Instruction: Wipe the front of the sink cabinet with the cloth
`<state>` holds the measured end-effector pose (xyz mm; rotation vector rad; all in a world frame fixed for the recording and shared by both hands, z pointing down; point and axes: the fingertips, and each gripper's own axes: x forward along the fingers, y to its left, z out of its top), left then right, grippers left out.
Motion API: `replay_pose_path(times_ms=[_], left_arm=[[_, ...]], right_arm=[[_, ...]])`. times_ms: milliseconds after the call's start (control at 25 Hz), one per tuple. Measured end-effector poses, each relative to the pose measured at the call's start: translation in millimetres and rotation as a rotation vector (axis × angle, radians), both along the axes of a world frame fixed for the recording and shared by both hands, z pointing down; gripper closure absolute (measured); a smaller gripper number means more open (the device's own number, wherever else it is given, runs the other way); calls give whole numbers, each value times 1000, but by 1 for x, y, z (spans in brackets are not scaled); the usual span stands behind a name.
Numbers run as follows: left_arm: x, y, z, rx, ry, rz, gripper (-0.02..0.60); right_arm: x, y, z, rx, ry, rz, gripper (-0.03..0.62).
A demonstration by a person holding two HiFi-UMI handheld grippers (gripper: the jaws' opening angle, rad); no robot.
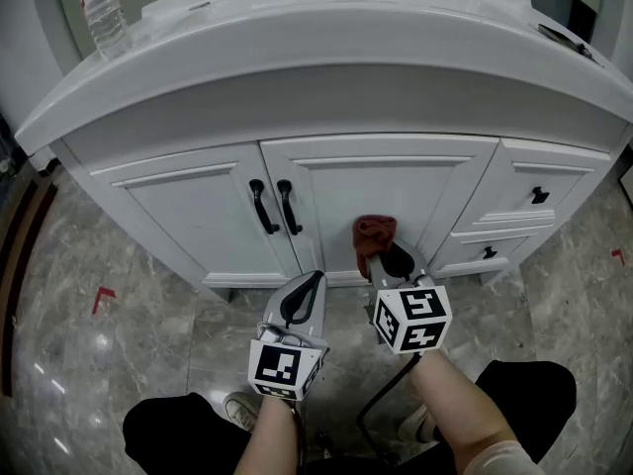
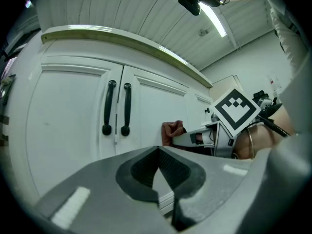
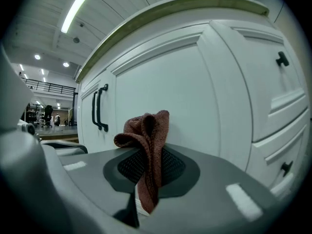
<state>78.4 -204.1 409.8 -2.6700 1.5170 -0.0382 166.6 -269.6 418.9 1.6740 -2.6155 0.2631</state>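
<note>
The red-brown cloth (image 3: 146,140) is pinched tight in the right tongs (image 3: 144,179). It is crumpled and folded, near the cabinet door (image 3: 195,96). Nothing is held in the closed left tongs (image 2: 157,177).

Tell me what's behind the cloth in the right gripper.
The white cabinet door stands behind the cloth, which the right gripper pinches. The patch of door right behind it is covered.

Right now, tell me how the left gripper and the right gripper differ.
The right gripper is shut on a reddish-brown knitted cloth; the left gripper is shut on nothing. The right gripper reaches nearer the white sink cabinet door than the left gripper. Both are grey and point at that cabinet front.
</note>
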Motion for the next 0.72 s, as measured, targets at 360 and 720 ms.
replay_pose_path(times_ms=[360, 720], left_arm=[[46, -5, -4, 3, 36, 66, 581], [92, -9, 0, -11, 32, 136, 581]], right_arm=[[75, 1, -8, 11, 0, 132, 514], [124, 9, -10, 9, -7, 211, 514]])
